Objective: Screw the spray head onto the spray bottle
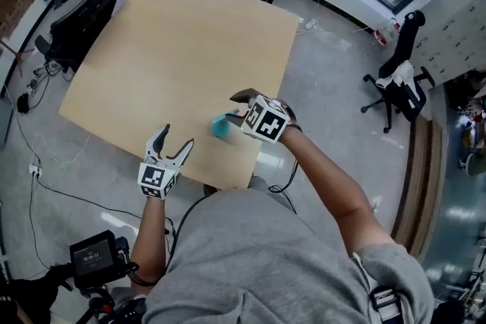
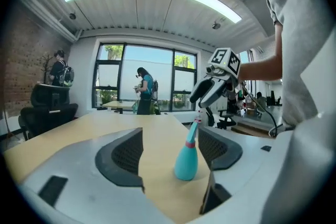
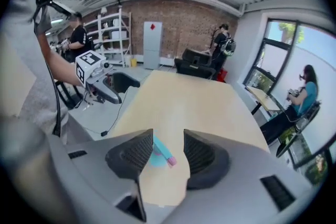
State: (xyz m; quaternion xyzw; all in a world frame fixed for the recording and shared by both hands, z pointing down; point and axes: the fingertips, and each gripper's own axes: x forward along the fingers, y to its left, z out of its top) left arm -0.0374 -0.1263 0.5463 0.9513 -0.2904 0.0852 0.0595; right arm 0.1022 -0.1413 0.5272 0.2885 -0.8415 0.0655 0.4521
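A teal spray bottle (image 1: pixel 221 127) stands upright near the front edge of the tan table (image 1: pixel 175 49), with its teal spray head (image 2: pixel 194 131) on top above a pink collar. My right gripper (image 1: pixel 237 107) hovers just over the spray head, open, its pads off it. From the right gripper view the bottle (image 3: pixel 157 155) shows below, between the jaws of that gripper (image 3: pixel 168 152). My left gripper (image 1: pixel 177 136) is open at the table's front edge, left of the bottle and apart from it. In the left gripper view the bottle (image 2: pixel 186 162) stands ahead of the open jaws (image 2: pixel 170 152), under the right gripper (image 2: pixel 203 98).
The table's front edge runs just behind the bottle. An office chair (image 1: pixel 399 83) stands at the right, dark chairs (image 1: pixel 76 19) at the table's left. A camera rig (image 1: pixel 95 258) sits low at the left. People (image 2: pixel 143 89) stand by the far windows.
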